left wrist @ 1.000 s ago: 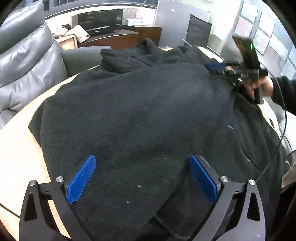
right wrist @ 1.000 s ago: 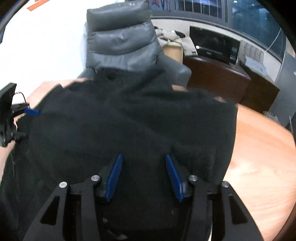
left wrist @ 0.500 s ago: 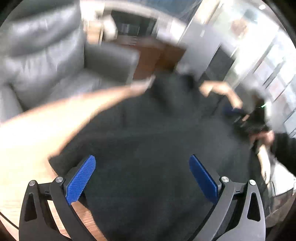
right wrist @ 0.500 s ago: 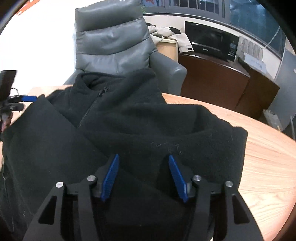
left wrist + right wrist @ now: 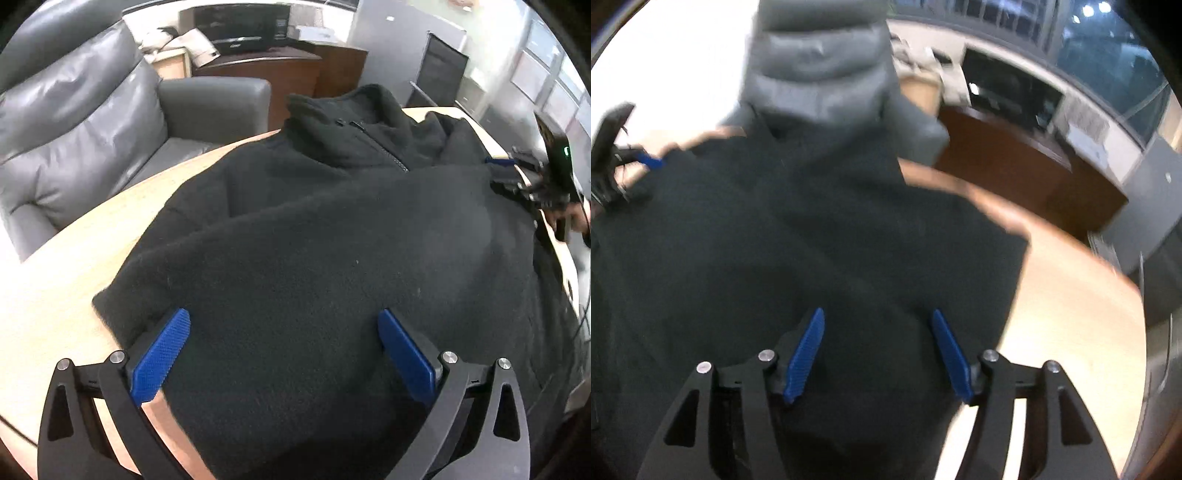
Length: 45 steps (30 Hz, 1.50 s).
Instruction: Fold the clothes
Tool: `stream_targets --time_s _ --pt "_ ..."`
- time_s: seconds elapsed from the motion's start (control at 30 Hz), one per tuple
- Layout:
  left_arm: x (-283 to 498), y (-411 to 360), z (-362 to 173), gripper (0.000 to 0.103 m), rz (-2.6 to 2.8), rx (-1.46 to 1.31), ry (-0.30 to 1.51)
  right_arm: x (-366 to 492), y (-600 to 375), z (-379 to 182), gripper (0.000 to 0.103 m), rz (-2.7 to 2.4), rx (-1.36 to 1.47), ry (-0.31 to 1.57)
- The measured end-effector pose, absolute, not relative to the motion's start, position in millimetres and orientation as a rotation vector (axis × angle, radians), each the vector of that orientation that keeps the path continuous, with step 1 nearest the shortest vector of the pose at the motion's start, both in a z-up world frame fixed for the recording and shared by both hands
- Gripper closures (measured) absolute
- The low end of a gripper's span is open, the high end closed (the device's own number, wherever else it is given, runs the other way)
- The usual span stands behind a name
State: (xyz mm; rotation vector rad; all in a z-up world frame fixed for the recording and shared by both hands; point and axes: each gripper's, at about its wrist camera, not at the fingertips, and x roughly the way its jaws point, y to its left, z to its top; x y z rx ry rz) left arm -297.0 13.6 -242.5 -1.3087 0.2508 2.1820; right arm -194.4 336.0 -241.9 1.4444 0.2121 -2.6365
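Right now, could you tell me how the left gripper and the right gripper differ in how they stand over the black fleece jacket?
The left gripper has its jaws spread wide; the right gripper has a narrower gap and its jaws are opening. The left gripper sits at the edge of the black fleece jacket, with wooden table under one finger; the right gripper sits further onto the cloth. Neither clamps the fleece; both have blue pads.

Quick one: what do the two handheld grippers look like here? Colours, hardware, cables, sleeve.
Both match: the left gripper and right gripper have black, triangular-cutout finger frames with silver pivot screws and blue ribbed pads. In the left wrist view the right gripper carries a black box with a green light, a thin black cable hangs nearby, and the person wears a dark sleeve.
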Motion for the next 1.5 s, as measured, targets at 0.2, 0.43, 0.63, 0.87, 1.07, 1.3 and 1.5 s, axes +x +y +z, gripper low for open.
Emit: stream_targets --time_s 0.2,0.43,0.63,0.87,1.07,1.3,1.5 --pt "-231 14 -227 0.0 2.111 -1.259 0.275 -133 332 -201 0.041 -2.7 1.232 0.229" --pt "-212 27 -248 0.0 2.17 -1.239 0.487 -119 322 -247 0.041 -2.536 1.391 0.108" --pt "-160 8 -178 0.0 2.219 -1.286 0.344 -83 347 -208 0.039 -2.571 1.432 -0.078" --pt "-23 -81 -74 0.0 2.42 -1.424 0.097 26 410 -107 0.037 -2.664 1.35 -0.2" --pt "54 -126 -95 0.0 2.469 -1.668 -0.03 135 507 -85 0.037 -2.797 1.615 -0.192" --pt "70 -92 -175 0.0 2.323 -1.741 -0.223 194 495 -126 0.037 -2.596 1.574 -0.543" --pt "63 -67 -235 0.001 2.156 -1.814 -0.321 200 413 -202 0.037 -2.271 1.63 -0.612"
